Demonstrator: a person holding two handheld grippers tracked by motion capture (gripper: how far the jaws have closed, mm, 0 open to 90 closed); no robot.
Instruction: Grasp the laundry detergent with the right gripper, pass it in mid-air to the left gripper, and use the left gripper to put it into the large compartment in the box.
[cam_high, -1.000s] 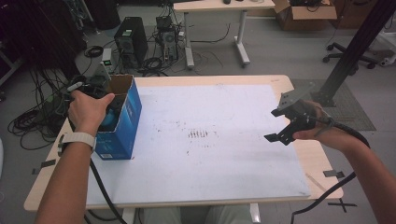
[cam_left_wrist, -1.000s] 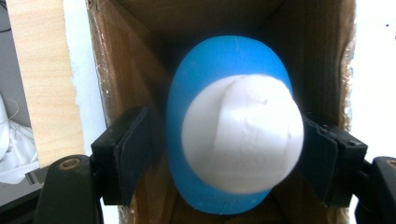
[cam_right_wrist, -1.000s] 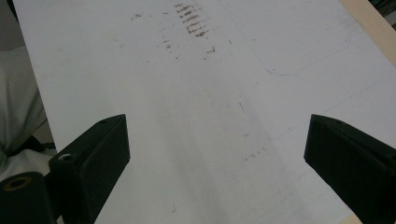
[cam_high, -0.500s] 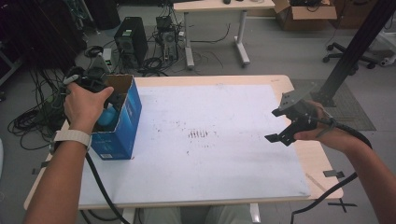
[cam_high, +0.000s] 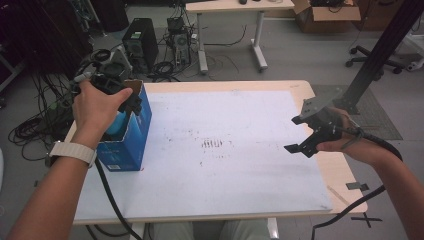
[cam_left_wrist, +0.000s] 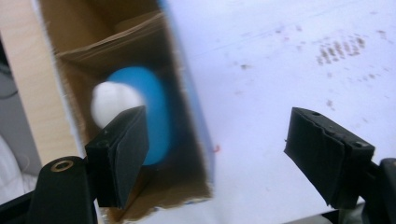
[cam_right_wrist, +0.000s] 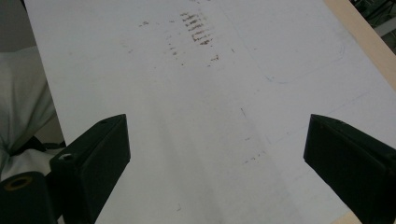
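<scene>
Two grippers, both with jaws spread wide and nothing between them. Left gripper (cam_high: 131, 104) hangs over the open top of the blue box (cam_high: 131, 131), tilted down toward its mouth; in the left gripper view its left jaw overlaps the box opening, the right jaw is out over the white sheet (cam_left_wrist: 280, 60). Inside the box: a blue bottle with a white cap (cam_left_wrist: 140, 112), lying deep against the cardboard wall, cap end toward the camera. Slightly blurred, so exact tilt unclear. Nothing is gripped.

The box stands upright at the left edge of the worktop (cam_high: 305, 92), top flaps open, which likely keeps the bottle reachable from above. My read: the left gripper is lined up to go in for the bottle, or is just clear of it; cannot tell which.

Right gripper (cam_high: 307, 135) hovers above the right side of the sheet, well apart from the box, idle and out of the way. Below it, bare sheet with scuff marks (cam_right_wrist: 198, 30).

Room: the box mouth is narrow, and the jaws are spread about as wide as it, so walls and flaps are the likely snag. The sheet's middle is open. The box sits near the worktop's left edge, so a sideways shove could tip it off.
</scene>
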